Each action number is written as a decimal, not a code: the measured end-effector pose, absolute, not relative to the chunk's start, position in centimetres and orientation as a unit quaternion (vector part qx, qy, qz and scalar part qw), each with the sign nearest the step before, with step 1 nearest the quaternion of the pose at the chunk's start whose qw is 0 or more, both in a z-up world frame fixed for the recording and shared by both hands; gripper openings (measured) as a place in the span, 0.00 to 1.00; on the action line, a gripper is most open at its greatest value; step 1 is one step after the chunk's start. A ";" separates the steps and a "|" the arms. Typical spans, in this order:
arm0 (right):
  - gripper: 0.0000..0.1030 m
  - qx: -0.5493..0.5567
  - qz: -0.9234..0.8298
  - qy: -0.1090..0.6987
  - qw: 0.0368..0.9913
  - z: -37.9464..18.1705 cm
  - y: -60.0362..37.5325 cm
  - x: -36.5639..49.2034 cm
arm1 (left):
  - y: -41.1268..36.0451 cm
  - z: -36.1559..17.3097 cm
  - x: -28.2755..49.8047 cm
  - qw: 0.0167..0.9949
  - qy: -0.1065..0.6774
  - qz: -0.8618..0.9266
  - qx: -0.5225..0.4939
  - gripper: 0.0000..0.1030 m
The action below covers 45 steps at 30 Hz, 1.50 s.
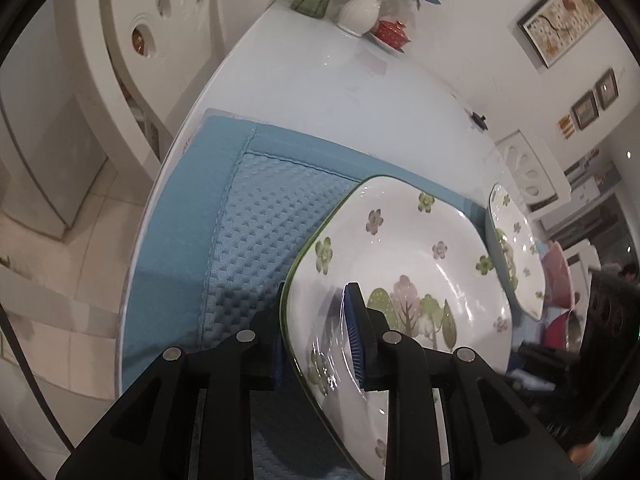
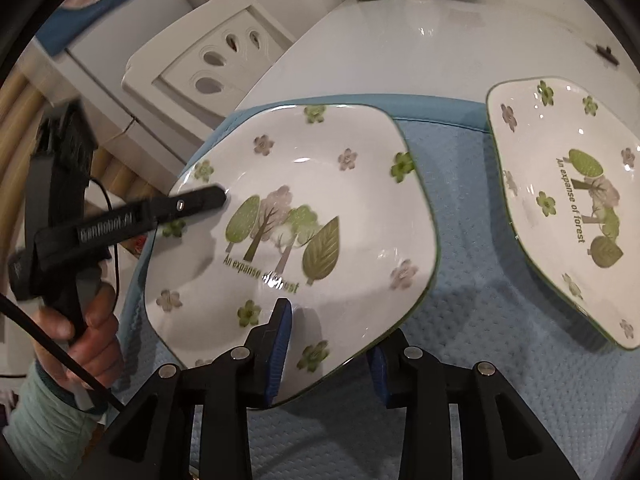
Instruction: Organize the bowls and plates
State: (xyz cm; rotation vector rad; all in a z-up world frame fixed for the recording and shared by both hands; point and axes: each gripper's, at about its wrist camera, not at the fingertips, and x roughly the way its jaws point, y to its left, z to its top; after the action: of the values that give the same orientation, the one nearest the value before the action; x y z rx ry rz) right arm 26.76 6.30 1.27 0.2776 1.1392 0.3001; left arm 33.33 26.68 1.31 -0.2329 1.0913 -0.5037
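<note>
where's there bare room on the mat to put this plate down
Free: the blue mat left of the held plate, out to its stitched border, and the strip between that plate and the second plate. The white table beyond is bare up to the vases. The mat's right end is crowded.

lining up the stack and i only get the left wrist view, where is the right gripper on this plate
Observer: The right gripper straddles the near edge of the held plate, one pad on top and the other below the rim. I cannot tell whether they press.
Operator: is the second plate touching mine
Observer: No. The second plate sits apart to the right, with the blue mat showing between them.
Operator: any lettering on my plate that i can't see
Observer: Yes, "An expanse of forest" runs beneath the painted trees.
</note>
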 end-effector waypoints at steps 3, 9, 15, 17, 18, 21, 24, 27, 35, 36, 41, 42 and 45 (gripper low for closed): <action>0.33 0.152 0.145 0.532 0.820 1.1 5.5 27.6 | 26.9 1.1 33.3 0.819 0.509 -0.238 -0.117 0.22; 0.35 0.105 0.145 0.507 0.843 1.5 6.6 28.0 | 25.9 2.4 32.1 0.850 0.474 -0.223 -0.055 0.22; 0.35 0.096 0.144 0.494 0.852 2.2 6.1 27.2 | 26.1 4.3 30.3 0.855 0.455 -0.247 -0.047 0.22; 0.35 0.076 0.142 0.490 0.857 2.9 6.4 26.8 | 26.0 5.0 29.6 0.860 0.448 -0.240 -0.036 0.22; 0.35 0.064 0.147 0.491 0.856 3.2 6.8 26.5 | 26.0 5.4 29.2 0.864 0.442 -0.239 -0.035 0.22; 0.35 0.057 0.154 0.482 0.861 4.1 6.9 25.4 | 26.5 6.0 28.5 0.865 0.439 -0.241 -0.042 0.22; 0.34 0.074 0.157 0.498 0.849 3.5 6.7 25.2 | 27.0 5.3 28.3 0.859 0.449 -0.242 -0.056 0.22; 0.34 0.071 0.156 0.515 0.840 2.2 6.8 24.3 | 27.4 4.0 28.4 0.852 0.463 -0.238 -0.064 0.15; 0.42 0.134 0.163 0.534 0.819 1.5 4.3 23.7 | 29.2 2.3 29.7 0.834 0.486 -0.239 -0.108 0.15; 0.42 0.166 0.160 0.537 0.811 0.8 3.2 24.5 | 29.0 2.2 29.8 0.834 0.486 -0.239 -0.103 0.15; 0.42 0.214 0.157 0.519 0.812 0.6 2.1 26.9 | 28.3 1.2 30.6 0.827 0.494 -0.245 -0.107 0.16; 0.42 0.211 0.156 0.510 0.819 0.6 2.3 27.5 | 28.2 1.2 30.7 0.826 0.494 -0.247 -0.111 0.16; 0.37 0.174 0.165 0.503 0.830 1.2 3.7 28.4 | 28.1 1.2 30.9 0.828 0.490 -0.247 -0.110 0.17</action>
State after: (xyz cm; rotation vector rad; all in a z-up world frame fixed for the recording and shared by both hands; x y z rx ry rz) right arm 28.37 3.72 1.25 0.3699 1.0665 0.3493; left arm 30.93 28.09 1.20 -0.2326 1.0412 -0.5249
